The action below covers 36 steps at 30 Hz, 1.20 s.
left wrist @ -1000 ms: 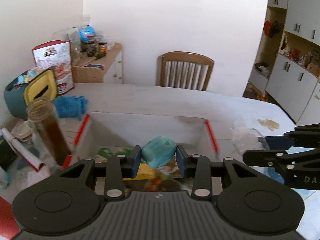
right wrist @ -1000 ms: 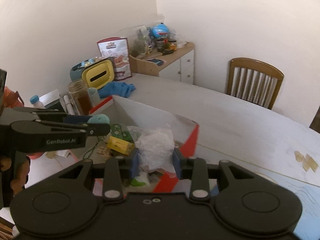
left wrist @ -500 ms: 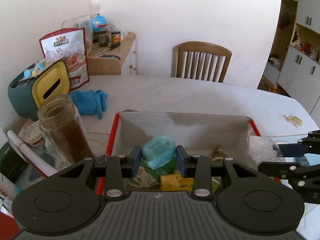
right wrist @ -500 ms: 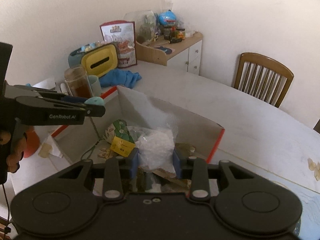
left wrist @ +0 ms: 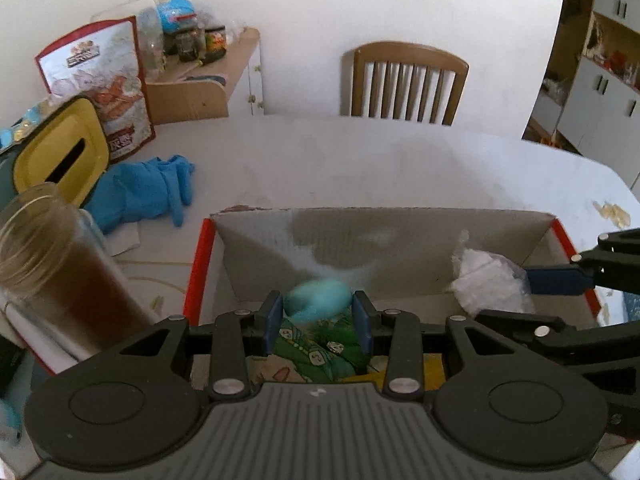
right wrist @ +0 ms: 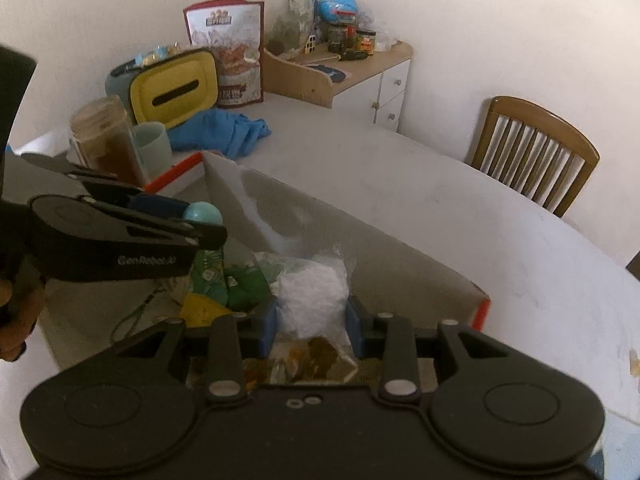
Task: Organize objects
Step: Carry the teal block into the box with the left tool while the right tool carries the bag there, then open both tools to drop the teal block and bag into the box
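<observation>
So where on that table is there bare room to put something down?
The white table is bare between the cardboard box and the wooden chair. The left end is crowded: blue gloves, glass jar, yellow-lidded container.

home dining room – table (left wrist: 400,168), chair (left wrist: 404,80)

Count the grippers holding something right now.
2. The left gripper clamps a teal egg-shaped object; the right gripper clamps a white plastic bag. Both are over the open cardboard box.

A blue-green egg shape (left wrist: 318,298) is showing; a white crinkly bag (right wrist: 314,294) is shining; the box (left wrist: 200,264) is wearing red edges; blue gloves (left wrist: 144,190) are lying there.
</observation>
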Each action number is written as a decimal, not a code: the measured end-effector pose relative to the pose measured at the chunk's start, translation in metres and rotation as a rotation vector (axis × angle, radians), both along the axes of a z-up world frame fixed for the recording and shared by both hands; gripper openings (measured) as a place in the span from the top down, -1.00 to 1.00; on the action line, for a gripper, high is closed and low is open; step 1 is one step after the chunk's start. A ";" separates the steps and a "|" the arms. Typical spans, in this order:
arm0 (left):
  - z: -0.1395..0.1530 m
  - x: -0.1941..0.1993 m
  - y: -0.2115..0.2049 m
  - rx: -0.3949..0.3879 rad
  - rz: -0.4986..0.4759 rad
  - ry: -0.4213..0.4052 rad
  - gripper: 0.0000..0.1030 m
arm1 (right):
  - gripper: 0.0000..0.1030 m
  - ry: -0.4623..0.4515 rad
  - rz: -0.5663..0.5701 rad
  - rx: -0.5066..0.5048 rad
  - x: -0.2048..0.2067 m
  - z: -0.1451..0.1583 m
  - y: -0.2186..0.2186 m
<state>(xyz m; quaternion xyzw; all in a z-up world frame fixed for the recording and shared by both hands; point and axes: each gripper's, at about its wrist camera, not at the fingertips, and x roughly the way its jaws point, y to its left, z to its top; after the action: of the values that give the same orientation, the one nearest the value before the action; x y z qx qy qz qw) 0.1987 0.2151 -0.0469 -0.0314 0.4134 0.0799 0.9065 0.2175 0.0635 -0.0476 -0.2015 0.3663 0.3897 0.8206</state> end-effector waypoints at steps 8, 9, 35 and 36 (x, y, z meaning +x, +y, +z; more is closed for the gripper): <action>-0.015 0.022 0.008 -0.016 -0.015 0.077 0.28 | 0.35 0.012 0.035 -0.076 0.005 -0.021 0.023; -0.017 0.023 0.008 -0.018 -0.015 0.085 0.28 | 0.35 0.015 0.037 -0.085 0.006 -0.023 0.025; 0.008 -0.004 -0.005 -0.019 -0.026 0.003 -0.31 | -0.21 0.066 0.004 0.035 -0.009 -0.008 -0.016; 0.010 -0.007 -0.005 -0.021 -0.023 -0.007 -0.31 | -0.21 0.069 0.003 0.041 -0.011 -0.006 -0.019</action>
<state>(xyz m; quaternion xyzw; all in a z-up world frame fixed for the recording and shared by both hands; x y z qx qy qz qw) 0.1916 0.2101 -0.0365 -0.0365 0.4116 0.0647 0.9083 0.2070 0.0445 -0.0534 -0.1714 0.3859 0.4051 0.8109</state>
